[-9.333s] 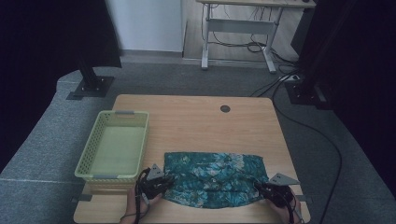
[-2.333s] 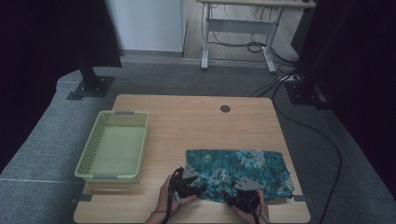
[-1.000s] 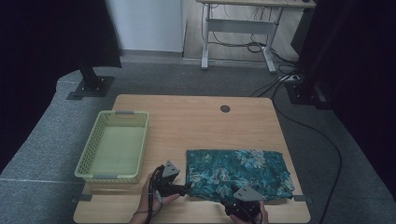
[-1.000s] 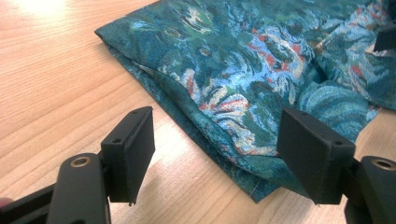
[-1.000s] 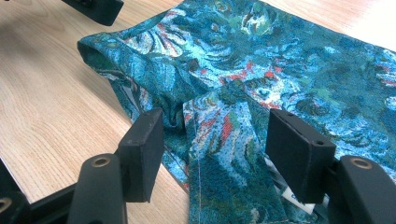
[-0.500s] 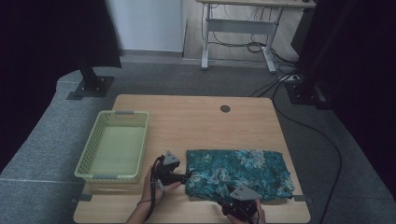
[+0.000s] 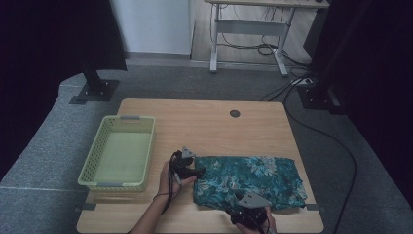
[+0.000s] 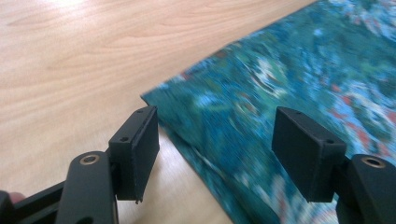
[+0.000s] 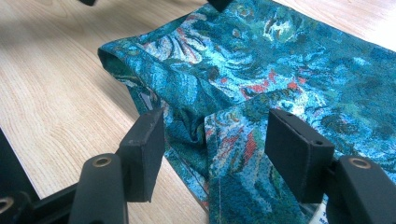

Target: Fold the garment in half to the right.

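Cloth (image 8: 299,79) corner lies between the left gripper (image 8: 217,140) jaws, bare table (image 8: 70,60) beyond. Both grippers' jaws spread wide; right gripper (image 9: 215,149) straddles a rumpled fold, gripping nothing.

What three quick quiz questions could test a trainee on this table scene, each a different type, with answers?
1. True or false: the basket holds the cloth.
2. Which gripper is at the cloth's near edge? A) left gripper B) right gripper
3. Fill in: both grippers are ____.

Key: 1 false, the cloth lies on the table; 2 B; 3 open.
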